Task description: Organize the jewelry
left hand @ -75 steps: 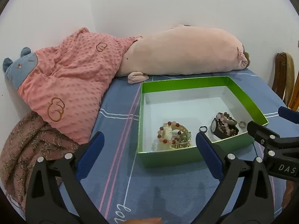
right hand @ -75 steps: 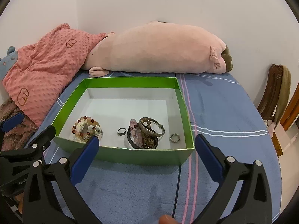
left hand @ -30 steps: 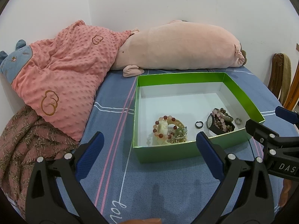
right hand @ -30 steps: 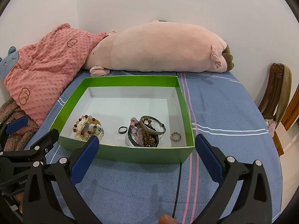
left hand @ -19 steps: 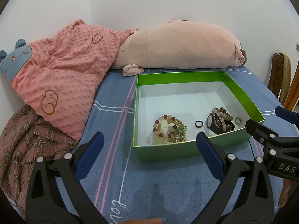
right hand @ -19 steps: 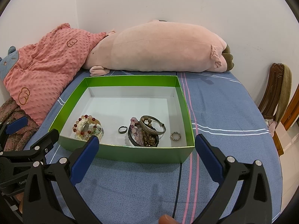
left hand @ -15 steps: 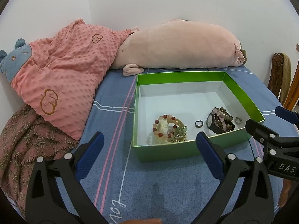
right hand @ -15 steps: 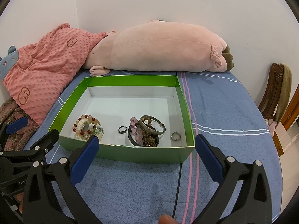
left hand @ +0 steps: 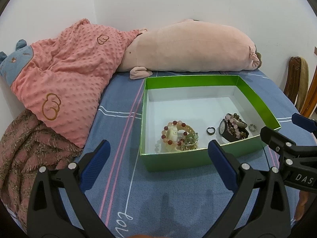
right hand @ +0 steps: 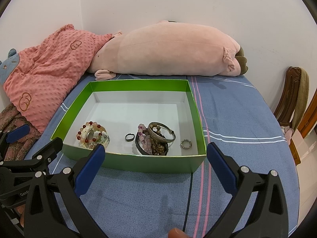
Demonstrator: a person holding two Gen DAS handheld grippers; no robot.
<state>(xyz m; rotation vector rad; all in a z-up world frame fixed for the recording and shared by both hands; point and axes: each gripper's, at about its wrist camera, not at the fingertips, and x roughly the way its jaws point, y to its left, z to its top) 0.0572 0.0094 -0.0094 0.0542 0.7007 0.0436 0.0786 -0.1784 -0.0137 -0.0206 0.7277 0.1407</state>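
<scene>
A green box [left hand: 255, 97] [right hand: 138, 84] with a white floor lies on the blue bedsheet. Inside, near its front wall, lie a red-and-pink bead bracelet pile [left hand: 179, 136] [right hand: 92, 134], a small dark ring [left hand: 210, 130] [right hand: 129, 137], a black watch with bead bracelets and a metal bangle [left hand: 233, 127] [right hand: 156, 136], and a small silver ring [left hand: 252, 127] [right hand: 185, 144]. My left gripper [left hand: 157, 165] is open and empty, in front of the box's left corner. My right gripper [right hand: 154, 165] is open and empty, in front of the box's front wall.
A long pink plush pillow [left hand: 188, 47] [right hand: 168, 49] lies behind the box against the wall. A pink dotted blanket [left hand: 65, 75] [right hand: 45, 79] and a brown throw [left hand: 25, 144] lie at the left. A wooden chair [right hand: 293, 103] stands off the bed's right edge.
Over the earlier frames the left gripper shifted slightly, so the box sits a little more left in its view. In the last half second nothing has visibly moved.
</scene>
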